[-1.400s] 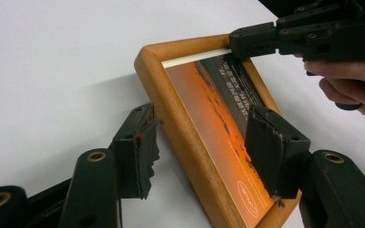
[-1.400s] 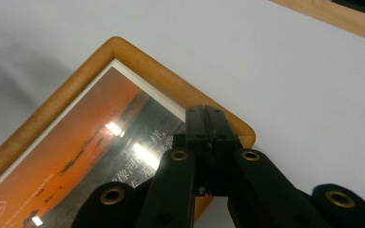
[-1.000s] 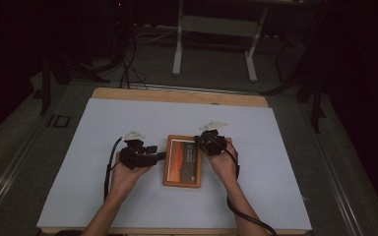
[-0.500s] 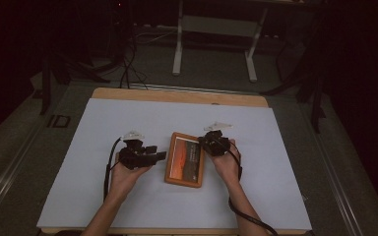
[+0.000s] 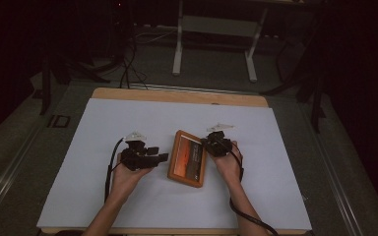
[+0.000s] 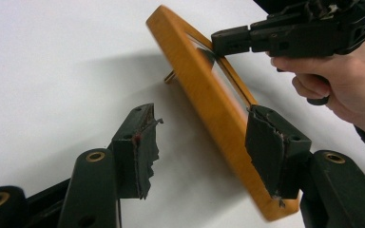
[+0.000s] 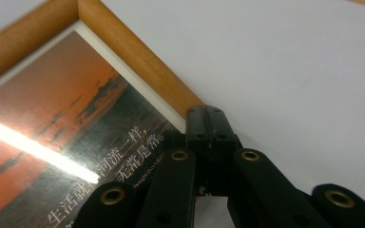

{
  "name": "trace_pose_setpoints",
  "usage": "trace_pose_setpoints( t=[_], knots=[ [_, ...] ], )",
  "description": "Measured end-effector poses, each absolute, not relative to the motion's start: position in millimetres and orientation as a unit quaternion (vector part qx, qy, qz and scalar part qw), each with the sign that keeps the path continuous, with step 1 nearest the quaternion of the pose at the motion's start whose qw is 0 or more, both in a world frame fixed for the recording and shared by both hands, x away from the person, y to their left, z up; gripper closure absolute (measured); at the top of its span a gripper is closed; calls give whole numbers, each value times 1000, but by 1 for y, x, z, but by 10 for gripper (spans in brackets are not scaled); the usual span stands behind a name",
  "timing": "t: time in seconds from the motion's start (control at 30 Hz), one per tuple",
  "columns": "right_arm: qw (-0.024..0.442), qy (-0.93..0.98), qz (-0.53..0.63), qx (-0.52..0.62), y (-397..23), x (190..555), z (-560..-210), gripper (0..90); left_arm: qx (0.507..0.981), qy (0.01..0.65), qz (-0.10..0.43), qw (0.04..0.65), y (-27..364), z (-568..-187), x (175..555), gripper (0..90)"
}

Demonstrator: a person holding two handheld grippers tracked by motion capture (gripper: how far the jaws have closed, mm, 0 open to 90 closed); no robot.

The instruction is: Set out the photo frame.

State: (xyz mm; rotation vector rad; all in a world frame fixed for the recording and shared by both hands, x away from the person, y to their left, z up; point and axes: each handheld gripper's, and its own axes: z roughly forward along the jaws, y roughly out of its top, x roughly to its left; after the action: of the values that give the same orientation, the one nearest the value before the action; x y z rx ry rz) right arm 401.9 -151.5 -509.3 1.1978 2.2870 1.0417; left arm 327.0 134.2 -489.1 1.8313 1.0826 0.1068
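I have the orange wooden picture frame with a sunset print (image 5: 187,159) near the middle of the white table sheet (image 5: 103,128), its right edge tilted up. My right gripper (image 5: 211,144) is pressed together, pinching the frame's right rail; in the right gripper view the jaws meet on the wood. My left gripper (image 5: 161,158) stands spread just left of the frame, jaws having just been opening, one pad (image 6: 266,147) beside the left rail without pressing. Step judged: standing the frame up. Next, the left must steady the left rail.
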Motion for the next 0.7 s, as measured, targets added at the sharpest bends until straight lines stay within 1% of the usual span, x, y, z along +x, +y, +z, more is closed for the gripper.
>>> trace_pose_setpoints(
  t=[0.13,0.2,0.7],
  knots=[
    [174,807,363,432,-155,403,-516,898,752,444,44,484,133,-488,326,440],
    [167,804,370,435,-156,403,-516,898,754,443,46,483,131,-488,325,439],
    [167,806,367,434,-156,403,-516,898,761,436,39,479,119,-488,316,409]
  ],
)
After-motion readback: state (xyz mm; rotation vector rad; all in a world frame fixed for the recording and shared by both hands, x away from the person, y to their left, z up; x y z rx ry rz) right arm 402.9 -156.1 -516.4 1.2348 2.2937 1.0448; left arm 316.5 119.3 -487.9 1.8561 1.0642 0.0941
